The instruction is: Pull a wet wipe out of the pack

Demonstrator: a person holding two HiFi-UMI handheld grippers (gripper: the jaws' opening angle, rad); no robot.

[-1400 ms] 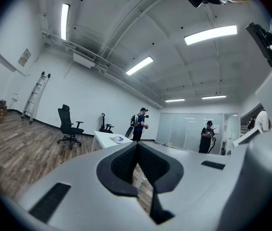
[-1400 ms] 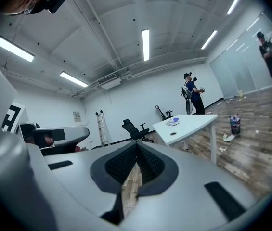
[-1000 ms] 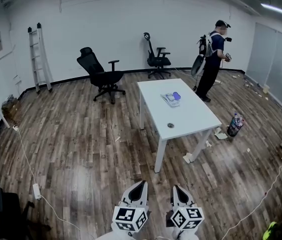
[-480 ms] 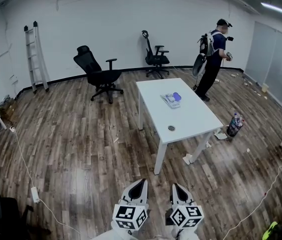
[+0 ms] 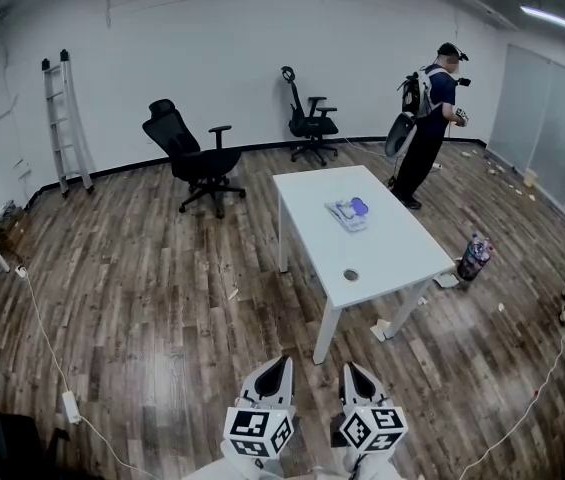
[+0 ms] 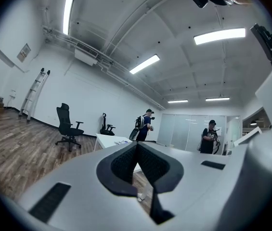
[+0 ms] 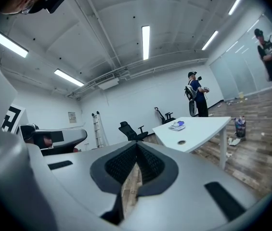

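The wet wipe pack (image 5: 347, 212), pale with a blue lid, lies on the far half of a white table (image 5: 392, 248) in the middle of the room. It also shows small on the tabletop in the right gripper view as the wipe pack (image 7: 177, 125). Both grippers are low at the bottom of the head view, well short of the table and over the wood floor. My left gripper (image 5: 280, 366) (image 6: 136, 144) is shut with nothing in it. My right gripper (image 5: 351, 372) (image 7: 136, 143) is shut and empty too.
A round cable hole (image 5: 351, 275) sits in the tabletop near its front end. A person (image 5: 425, 133) with a backpack stands beyond the table. Two office chairs (image 5: 190, 158) (image 5: 310, 118), a ladder (image 5: 60, 123), bottles (image 5: 476, 256) on the floor and a floor cable (image 5: 47, 328) are around.
The table and the room have drawn nearer in the head view as both grippers moved forward together. Their jaws stayed shut.
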